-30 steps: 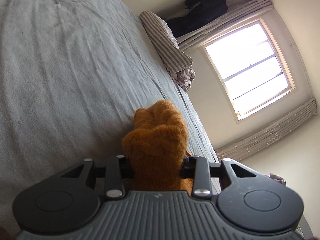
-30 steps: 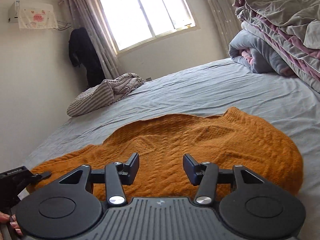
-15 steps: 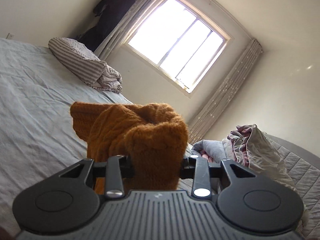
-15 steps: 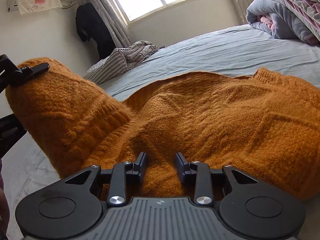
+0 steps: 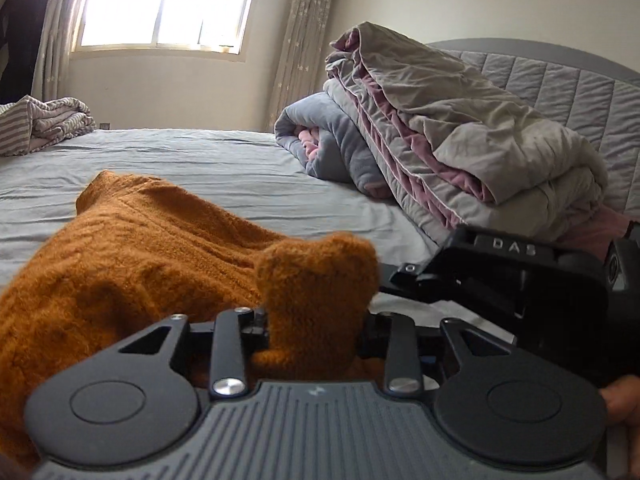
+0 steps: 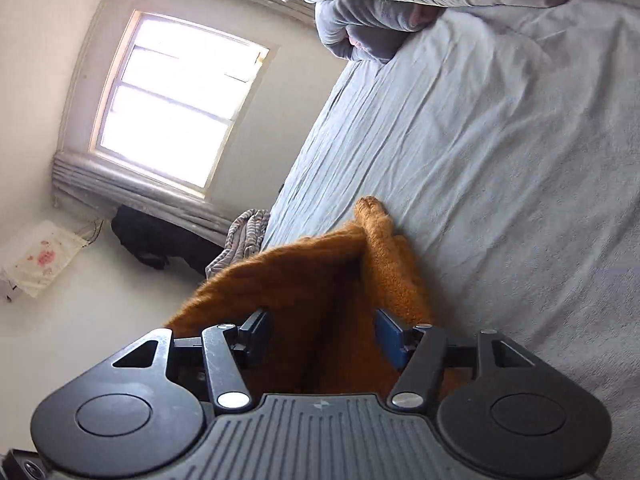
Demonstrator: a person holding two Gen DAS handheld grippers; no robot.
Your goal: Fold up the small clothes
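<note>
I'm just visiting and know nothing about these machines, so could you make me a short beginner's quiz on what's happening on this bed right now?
1. True or false: the left tongs are clamped on a bunched part of the orange sweater.
2. Multiple choice: what lies by the padded headboard? A) a stack of books B) a pile of folded quilts C) a laundry basket
3. Fill in: the bed sheet is ____ in colour.

Key
1. True. The knit fills the gap between the pads.
2. B, the quilts. Extra note: the right tongs are opening, with sweater fabric between their blue pads.
3. Grey.
</note>
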